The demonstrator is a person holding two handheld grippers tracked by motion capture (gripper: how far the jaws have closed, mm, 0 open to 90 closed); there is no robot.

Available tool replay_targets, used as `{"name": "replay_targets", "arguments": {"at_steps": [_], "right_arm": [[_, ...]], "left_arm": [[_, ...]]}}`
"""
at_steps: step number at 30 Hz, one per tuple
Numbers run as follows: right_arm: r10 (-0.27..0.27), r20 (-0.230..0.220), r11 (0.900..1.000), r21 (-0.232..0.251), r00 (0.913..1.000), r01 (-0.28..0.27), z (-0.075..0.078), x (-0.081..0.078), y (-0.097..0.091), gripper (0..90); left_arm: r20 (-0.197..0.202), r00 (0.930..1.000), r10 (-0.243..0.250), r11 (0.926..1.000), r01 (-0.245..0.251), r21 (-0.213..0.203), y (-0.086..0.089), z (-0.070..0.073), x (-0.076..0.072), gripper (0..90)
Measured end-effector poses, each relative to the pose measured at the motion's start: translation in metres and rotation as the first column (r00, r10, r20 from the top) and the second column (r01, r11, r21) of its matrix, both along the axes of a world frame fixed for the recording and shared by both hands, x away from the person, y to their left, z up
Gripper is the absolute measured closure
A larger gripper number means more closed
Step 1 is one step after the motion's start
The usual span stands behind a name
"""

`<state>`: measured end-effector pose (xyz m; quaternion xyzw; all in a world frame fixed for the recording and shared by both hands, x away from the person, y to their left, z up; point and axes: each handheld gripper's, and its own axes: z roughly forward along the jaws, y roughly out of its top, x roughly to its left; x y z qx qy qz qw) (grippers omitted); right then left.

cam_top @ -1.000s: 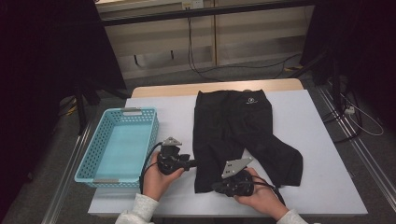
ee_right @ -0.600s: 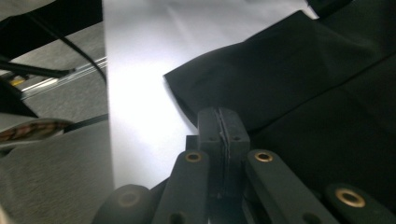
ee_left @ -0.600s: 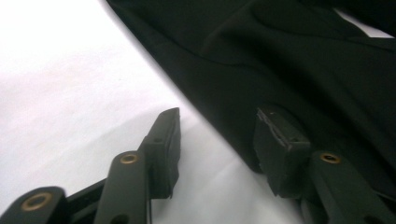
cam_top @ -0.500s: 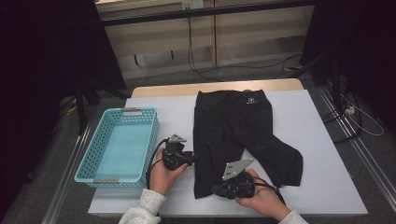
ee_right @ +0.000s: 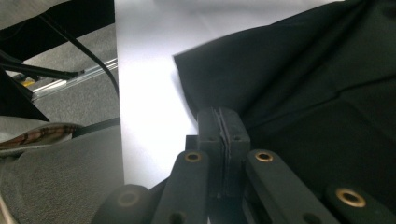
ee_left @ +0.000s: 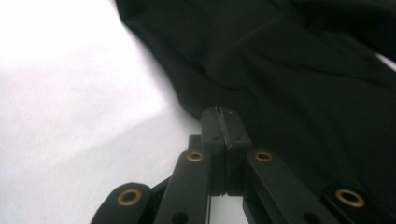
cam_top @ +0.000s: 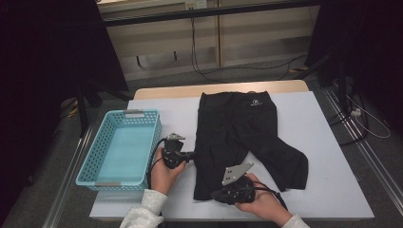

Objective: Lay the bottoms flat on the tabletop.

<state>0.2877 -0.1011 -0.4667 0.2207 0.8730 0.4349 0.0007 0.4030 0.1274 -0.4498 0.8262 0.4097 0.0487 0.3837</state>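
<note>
black shorts (cam_top: 242,137) are pinched at the near leg's edge by the left gripper (cam_top: 189,154), just closed, and hem by the right gripper (cam_top: 215,194); both should be lifted evenly

right gripper (ee_right: 223,122) jaws pinched on black shorts (ee_right: 299,88) edge, white table (ee_right: 149,70).

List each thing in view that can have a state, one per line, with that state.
black shorts: spread flat on the table, one leg angled out to the side, waistband at the far end.
blue basket: upright, nothing in it.
left gripper: jaws just closed, shut on the side edge of the shorts.
right gripper: shut on the shorts' near hem.
table: white top, bearing the shorts and basket.
</note>
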Motion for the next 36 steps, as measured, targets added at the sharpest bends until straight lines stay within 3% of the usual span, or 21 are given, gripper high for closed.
{"name": "replay_targets", "arguments": {"at_steps": [2,4,5,7,11,14,17,22,25,26,29,30,33,36], "right_arm": [[-0.005,-0.001,0.9999,0.01,1.0,0.005,0.0,0.0,0.002,85.5],[-0.031,0.014,0.9995,0.005,0.9994,0.031,0.003,0.0,0.0,70.9],[-0.052,0.031,0.9986,0.004,0.9982,0.052,0.006,0.001,-0.003,71.0],[-0.089,0.049,0.9959,0.021,0.9948,0.088,0.014,0.004,-0.013,69.8],[-0.212,0.101,0.9773,0.027,0.9721,0.21,0.026,0.013,-0.039,61.8],[-0.275,0.114,0.9615,0.031,0.9547,0.273,0.027,0.02,-0.053,61.0],[-0.355,0.147,0.9337,0.009,0.9231,0.358,0.023,0.027,-0.067,60.1],[-0.478,0.164,0.8733,-0.014,0.8627,0.487,0.018,0.037,-0.082,58.1],[-0.513,0.177,0.8495,-0.033,0.8397,0.527,0.014,0.044,-0.083,58.4],[-0.526,0.173,0.8427,-0.028,0.8329,0.538,0.013,0.046,-0.083,58.5],[-0.548,0.165,0.83,-0.013,0.8199,0.558,0.012,0.053,-0.078,59.0],[-0.546,0.161,0.8319,-0.014,0.8224,0.555,0.011,0.055,-0.076,60.1],[-0.556,0.15,0.8249,-0.021,0.8175,0.565,0.009,0.061,-0.072,63.4],[-0.558,0.139,0.8175,-0.075,0.8178,0.571,0.005,0.066,-0.07,68.8]], "left_arm": [[0.01,0.9999,0.002,1.0,-0.002,0.001,0.0,-0.001,-0.001,87.0],[0.01,0.9999,-0.003,0.9999,0.003,0.014,-0.001,-0.001,-0.003,75.0],[0.01,0.9999,-0.009,0.9997,0.009,0.021,-0.002,-0.001,-0.004,74.2],[0.015,0.9998,-0.013,0.9995,0.013,0.03,-0.003,-0.001,-0.006,64.3],[0.02,0.9997,-0.015,0.9987,0.014,0.049,0.0,0.002,-0.01,56.3],[-0.008,0.9996,-0.026,0.9983,0.026,0.052,0.0,0.0,-0.015,55.4],[-0.011,0.9997,-0.023,0.9976,0.023,0.065,0.0,-0.002,-0.017,57.4],[-0.036,0.9986,-0.04,0.9968,0.042,0.068,-0.003,-0.002,-0.019,68.9],[-0.061,0.9967,-0.054,0.9966,0.058,0.059,-0.007,-0.002,-0.019,79.9],[-0.088,0.9941,-0.062,0.997,0.066,0.039,-0.006,-0.003,-0.019,84.8],[-0.101,0.9929,-0.062,0.9974,0.065,0.03,-0.006,-0.003,-0.018,88.3],[-0.102,0.9929,-0.061,0.9974,0.065,0.03,-0.006,-0.003,-0.018,88.4],[-0.104,0.9924,-0.066,0.9973,0.069,0.027,-0.006,-0.003,-0.017,88.7],[-0.1,0.9928,-0.066,0.9972,0.069,0.029,-0.005,-0.003,-0.017,88.7]]}}
